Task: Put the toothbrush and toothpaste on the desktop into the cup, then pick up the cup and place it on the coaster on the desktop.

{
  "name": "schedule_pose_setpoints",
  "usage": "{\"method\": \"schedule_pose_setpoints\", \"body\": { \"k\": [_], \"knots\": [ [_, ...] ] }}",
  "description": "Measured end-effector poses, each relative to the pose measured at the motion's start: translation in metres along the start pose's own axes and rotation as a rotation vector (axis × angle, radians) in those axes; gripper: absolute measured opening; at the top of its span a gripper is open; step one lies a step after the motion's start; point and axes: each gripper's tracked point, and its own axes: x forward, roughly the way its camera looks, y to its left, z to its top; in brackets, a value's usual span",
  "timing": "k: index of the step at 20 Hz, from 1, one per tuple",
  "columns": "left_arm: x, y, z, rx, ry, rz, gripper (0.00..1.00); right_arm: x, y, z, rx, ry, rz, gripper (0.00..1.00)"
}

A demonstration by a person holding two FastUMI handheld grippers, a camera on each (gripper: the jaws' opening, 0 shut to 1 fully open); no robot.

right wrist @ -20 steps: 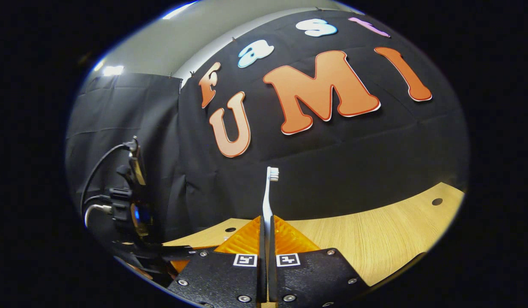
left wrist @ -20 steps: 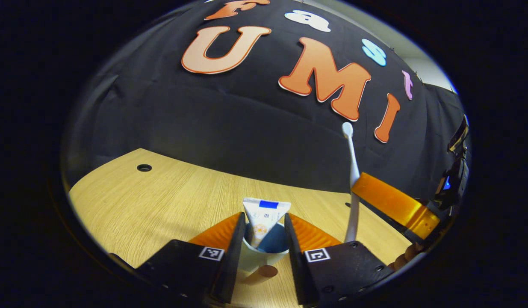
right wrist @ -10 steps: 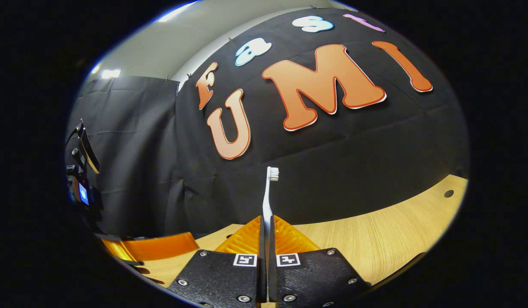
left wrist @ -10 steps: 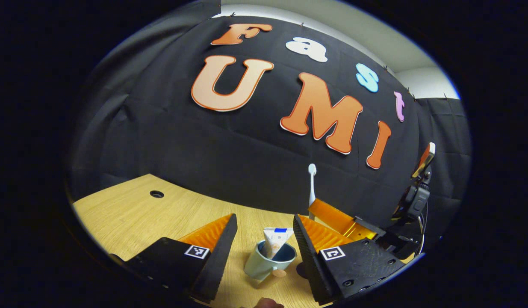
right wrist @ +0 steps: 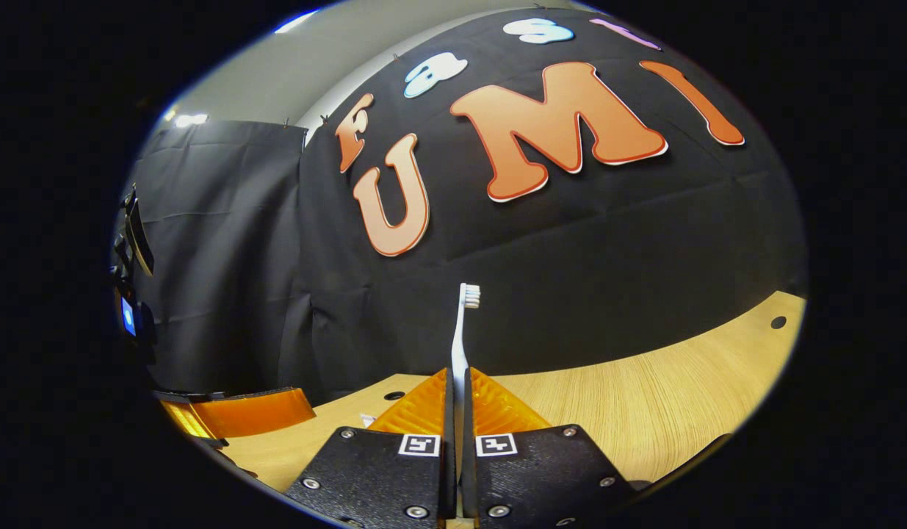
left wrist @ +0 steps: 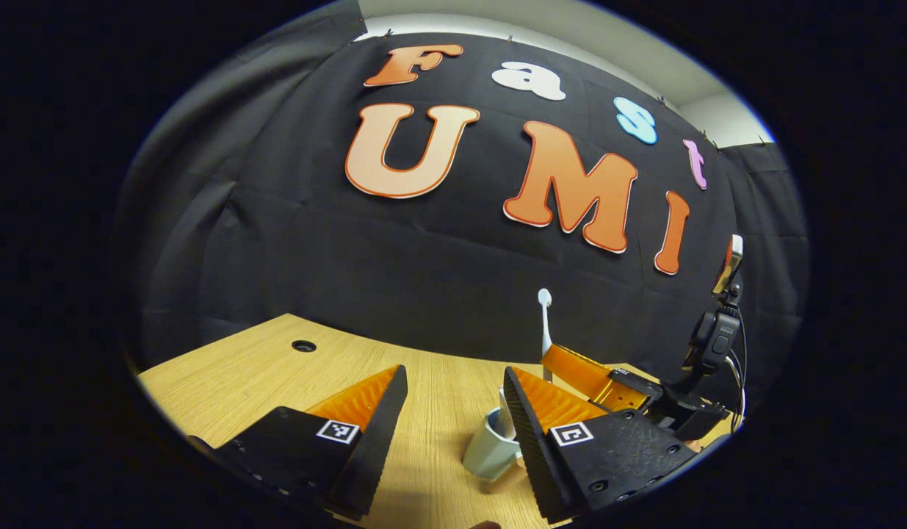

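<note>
One cup (left wrist: 490, 450), one toothbrush (right wrist: 461, 345), two grippers.

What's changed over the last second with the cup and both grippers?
The left gripper opened its jaws off the cup and drew back; the cup now stands on the desktop, toothpaste inside. The right gripper stays shut on the toothbrush, held upright above the desktop.

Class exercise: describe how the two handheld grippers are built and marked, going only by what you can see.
Each gripper, left and right, has two wedge-shaped, ribbed fingers on textured black blocks. Each block carries a small square black-and-white marker, and round screws dot the right gripper's blocks. A cable loops beside the device mounted on the right gripper.
</note>
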Motion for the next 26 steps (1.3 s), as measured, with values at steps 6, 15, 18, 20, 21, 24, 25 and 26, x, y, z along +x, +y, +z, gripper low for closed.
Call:
{"method": "schedule_pose_setpoints", "body": {
  "k": [6, 15, 18, 20, 21, 24, 25, 26],
  "knots": [
    [-0.006, -0.017, 0.002, 0.007, 0.010, -0.011, 0.79, -0.014, -0.002, 0.006, -0.034, 0.001, -0.001, 0.08],
    [-0.022, -0.054, 0.027, 0.080, 0.074, -0.030, 0.98, -0.083, -0.010, 0.044, -0.130, 0.021, 0.007, 0.46],
    [-0.017, -0.060, 0.023, 0.060, 0.181, -0.058, 0.98, -0.106, -0.011, 0.056, -0.174, 0.015, 0.007, 0.65],
    [-0.013, -0.064, 0.014, 0.080, 0.271, -0.071, 0.98, -0.122, -0.013, 0.062, -0.205, 0.013, 0.010, 0.83],
    [-0.012, -0.065, 0.009, 0.099, 0.325, -0.078, 0.98, -0.128, -0.014, 0.065, -0.220, 0.006, 0.010, 0.86],
    [-0.008, -0.073, -0.012, 0.143, 0.486, -0.097, 0.98, -0.147, -0.021, 0.075, -0.253, -0.018, -0.002, 0.95],
    [-0.007, -0.074, -0.022, 0.158, 0.542, -0.093, 0.98, -0.154, -0.023, 0.079, -0.255, -0.025, -0.006, 0.95],
    [-0.005, -0.075, -0.032, 0.176, 0.594, -0.091, 0.98, -0.160, -0.026, 0.081, -0.255, -0.032, -0.009, 0.96]
  ]
}}
